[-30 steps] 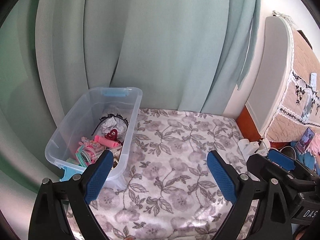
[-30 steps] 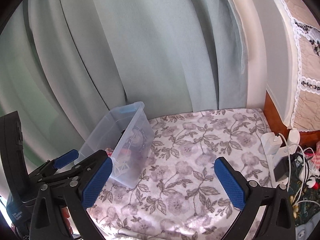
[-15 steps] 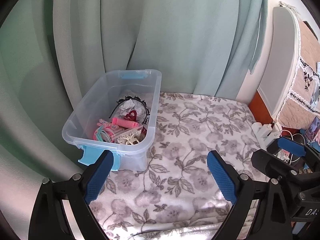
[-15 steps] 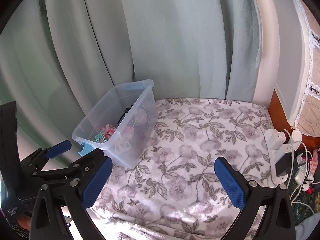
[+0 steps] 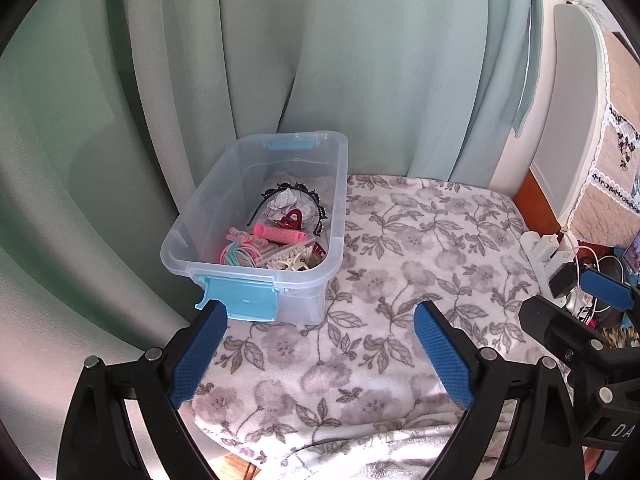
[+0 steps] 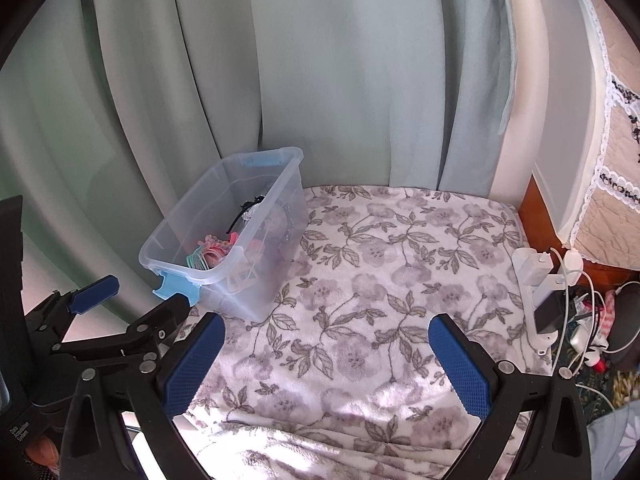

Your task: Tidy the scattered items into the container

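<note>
Both hand-held grippers empty over a bare floral blanket; the tidying looks finished.

The left hand-held gripper [image 5: 318,354] and the right hand-held gripper [image 6: 326,362] each hang with blue-padded jaws spread wide, nothing between them, above the white, grey-flowered fleece blanket [image 5: 420,248]. The clear plastic container with light-blue latches [image 5: 260,272] stands at the blanket's far left edge against the pale green curtain [image 5: 320,60]. Inside lie a pink hair roller [image 5: 278,234], a black lace-trimmed headband [image 5: 292,192] and a coil of pink and teal hair ties [image 5: 240,258]. No loose item shows on the blanket, so I judge the collecting step complete. What remains is likely only a check for strays; the white power strip with chargers [image 6: 538,276] at the right seems no part of the job.
</note>
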`<state>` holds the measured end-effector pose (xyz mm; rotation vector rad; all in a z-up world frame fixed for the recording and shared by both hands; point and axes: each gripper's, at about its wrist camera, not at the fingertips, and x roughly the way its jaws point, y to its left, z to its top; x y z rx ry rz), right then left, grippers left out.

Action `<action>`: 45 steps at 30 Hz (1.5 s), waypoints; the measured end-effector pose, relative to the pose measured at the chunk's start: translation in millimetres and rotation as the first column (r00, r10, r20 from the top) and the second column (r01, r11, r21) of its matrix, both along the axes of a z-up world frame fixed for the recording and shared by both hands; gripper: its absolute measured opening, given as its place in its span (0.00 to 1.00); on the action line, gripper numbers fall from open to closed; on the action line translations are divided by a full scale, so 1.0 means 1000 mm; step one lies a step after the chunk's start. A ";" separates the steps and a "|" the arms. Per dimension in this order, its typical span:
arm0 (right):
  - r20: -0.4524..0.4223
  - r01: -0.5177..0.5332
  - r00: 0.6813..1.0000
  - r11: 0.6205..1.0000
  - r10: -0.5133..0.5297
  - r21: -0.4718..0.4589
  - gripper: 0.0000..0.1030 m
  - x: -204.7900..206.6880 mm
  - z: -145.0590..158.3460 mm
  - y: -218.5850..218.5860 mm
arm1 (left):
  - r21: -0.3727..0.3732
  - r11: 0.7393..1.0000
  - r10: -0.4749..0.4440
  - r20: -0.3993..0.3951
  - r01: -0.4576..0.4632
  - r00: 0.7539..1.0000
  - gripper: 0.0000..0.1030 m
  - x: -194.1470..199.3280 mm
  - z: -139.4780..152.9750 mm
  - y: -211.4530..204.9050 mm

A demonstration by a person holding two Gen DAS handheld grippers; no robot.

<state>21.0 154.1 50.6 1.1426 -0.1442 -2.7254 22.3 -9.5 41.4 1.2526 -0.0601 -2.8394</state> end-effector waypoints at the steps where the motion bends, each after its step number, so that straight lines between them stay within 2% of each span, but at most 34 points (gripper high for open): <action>1: -0.002 0.003 1.000 1.000 -0.003 0.005 1.00 0.001 0.001 -0.001 | -0.002 1.000 0.002 0.002 -0.002 1.000 0.92 0.000 0.001 0.000; 8: 0.008 0.022 1.000 1.000 -0.023 0.021 1.00 0.002 0.004 -0.003 | -0.032 0.999 0.015 0.014 -0.015 1.000 0.92 0.000 0.005 0.000; 34: -0.033 0.049 0.998 0.999 -0.048 0.018 1.00 0.002 0.006 -0.001 | -0.010 1.000 0.019 0.020 -0.019 1.000 0.92 -0.001 0.005 0.000; 45: 0.007 0.117 0.993 0.993 -0.117 -0.007 1.00 -0.001 0.003 -0.003 | -0.009 1.000 0.011 0.030 -0.011 0.999 0.92 -0.004 0.000 0.003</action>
